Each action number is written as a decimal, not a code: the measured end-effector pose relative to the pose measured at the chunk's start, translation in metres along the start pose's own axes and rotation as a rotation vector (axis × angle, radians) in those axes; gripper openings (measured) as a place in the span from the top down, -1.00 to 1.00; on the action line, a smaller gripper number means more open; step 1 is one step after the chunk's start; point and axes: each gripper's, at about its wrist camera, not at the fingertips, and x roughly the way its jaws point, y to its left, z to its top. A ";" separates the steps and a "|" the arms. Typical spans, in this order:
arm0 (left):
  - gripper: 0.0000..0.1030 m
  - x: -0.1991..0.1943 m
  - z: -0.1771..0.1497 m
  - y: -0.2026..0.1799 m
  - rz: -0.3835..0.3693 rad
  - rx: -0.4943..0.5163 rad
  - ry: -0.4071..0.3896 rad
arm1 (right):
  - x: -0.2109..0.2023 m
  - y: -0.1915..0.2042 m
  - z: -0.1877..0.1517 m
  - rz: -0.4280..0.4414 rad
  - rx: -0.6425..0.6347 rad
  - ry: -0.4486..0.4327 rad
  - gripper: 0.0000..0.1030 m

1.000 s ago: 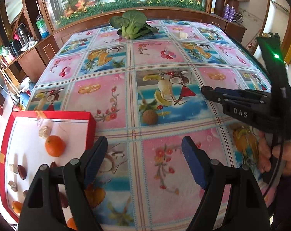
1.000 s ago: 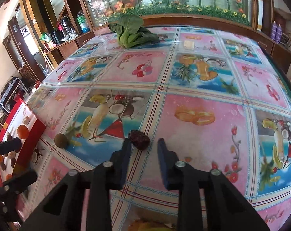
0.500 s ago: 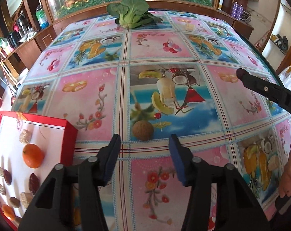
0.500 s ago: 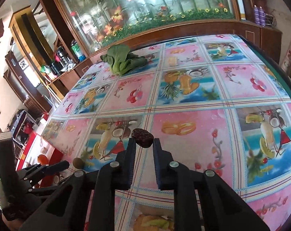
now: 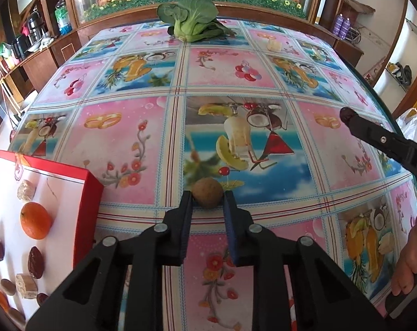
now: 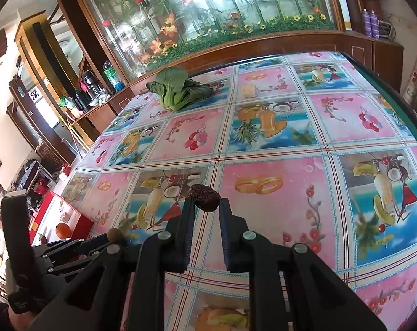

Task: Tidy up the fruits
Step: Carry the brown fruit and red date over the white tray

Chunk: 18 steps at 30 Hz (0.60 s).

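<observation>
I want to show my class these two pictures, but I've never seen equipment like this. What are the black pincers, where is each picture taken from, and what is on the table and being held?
No robot here: a person holds a black two-fingered tool in each hand, with a wide-angle camera on each looking along its fingers. In the left-hand view, the left tool has just been closing on a small round brown fruit on the fruit-patterned tablecloth. Beside it is a red-rimmed white tray holding an orange and small dark fruits. In the right-hand view, the right tool grips a wrinkled dark red date. A leafy green vegetable lies at the far end.
</observation>
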 end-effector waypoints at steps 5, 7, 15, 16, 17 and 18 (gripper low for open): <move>0.53 -0.037 -0.002 -0.008 0.020 0.036 -0.100 | -0.006 0.001 -0.001 -0.009 -0.016 -0.057 0.69; 0.53 -0.061 -0.004 -0.010 0.041 0.055 -0.162 | -0.010 -0.001 -0.001 -0.010 -0.014 -0.084 0.69; 0.53 -0.150 -0.026 0.015 0.166 0.074 -0.385 | -0.014 -0.004 -0.002 -0.053 -0.013 -0.145 0.69; 0.53 -0.157 -0.029 0.021 0.182 0.068 -0.398 | -0.013 -0.004 -0.003 -0.055 -0.012 -0.145 0.69; 0.53 -0.164 -0.032 0.027 0.197 0.060 -0.411 | -0.012 -0.004 -0.003 -0.053 -0.005 -0.142 0.69; 0.53 -0.171 -0.036 0.033 0.210 0.053 -0.426 | -0.011 -0.002 -0.003 -0.053 -0.001 -0.139 0.69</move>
